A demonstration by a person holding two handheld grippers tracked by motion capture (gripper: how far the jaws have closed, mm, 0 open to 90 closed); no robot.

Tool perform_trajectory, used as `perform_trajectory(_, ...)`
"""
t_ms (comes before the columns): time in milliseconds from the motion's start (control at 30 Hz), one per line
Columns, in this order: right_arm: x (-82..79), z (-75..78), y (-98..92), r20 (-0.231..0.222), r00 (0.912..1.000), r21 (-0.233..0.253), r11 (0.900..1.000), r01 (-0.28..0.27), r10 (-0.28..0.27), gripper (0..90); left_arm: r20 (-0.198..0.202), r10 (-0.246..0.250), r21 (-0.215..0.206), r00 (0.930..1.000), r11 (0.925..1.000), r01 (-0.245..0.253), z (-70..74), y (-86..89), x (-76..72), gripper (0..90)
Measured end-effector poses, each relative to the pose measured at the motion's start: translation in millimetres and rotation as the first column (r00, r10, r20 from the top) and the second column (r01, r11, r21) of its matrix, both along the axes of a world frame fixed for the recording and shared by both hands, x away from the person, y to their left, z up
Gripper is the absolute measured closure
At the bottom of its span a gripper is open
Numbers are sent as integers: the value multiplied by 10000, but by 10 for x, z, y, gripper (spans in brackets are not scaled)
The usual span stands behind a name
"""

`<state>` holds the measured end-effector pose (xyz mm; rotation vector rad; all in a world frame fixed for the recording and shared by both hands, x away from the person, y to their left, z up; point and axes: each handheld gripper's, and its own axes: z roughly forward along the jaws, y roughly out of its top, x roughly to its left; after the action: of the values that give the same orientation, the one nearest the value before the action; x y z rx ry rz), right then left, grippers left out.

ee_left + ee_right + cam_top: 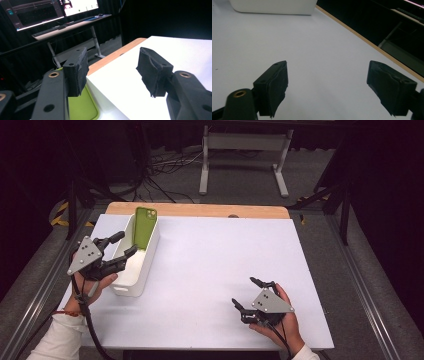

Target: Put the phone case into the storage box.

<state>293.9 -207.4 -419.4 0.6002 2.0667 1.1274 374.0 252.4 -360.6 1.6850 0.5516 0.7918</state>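
A green phone leans upright against the far end of a white rectangular bin at the table's left. My left gripper hovers over the bin's near half, open, its jaws spread above the bin with nothing between them. In the left gripper view the green phone shows low between the open gripper pads. My right gripper rests near the table's front right, open and empty, pointing left across the white tabletop. Its pads frame bare tabletop, with the white bin far off.
The white sheet covers the table except a wooden strip along the far edge. Beyond the table stands a white metal frame and floor cables. Monitors on a desk show in the left gripper view.
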Motion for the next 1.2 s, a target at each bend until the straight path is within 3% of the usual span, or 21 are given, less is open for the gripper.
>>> perform_trajectory(433, -8, 8, 0, -14, 10000, -22, 10000, -46, 46, 181, 32, -225, -26, 9997, 9997, 226, -37, -89, -155, 308)
perform_trajectory(1200, -34, 34, -3, 81, 9999, 25, 9999, -100, 100, 176, -109, -749, -75, 9971, 9972, 748, -117, -262, -283, 133)
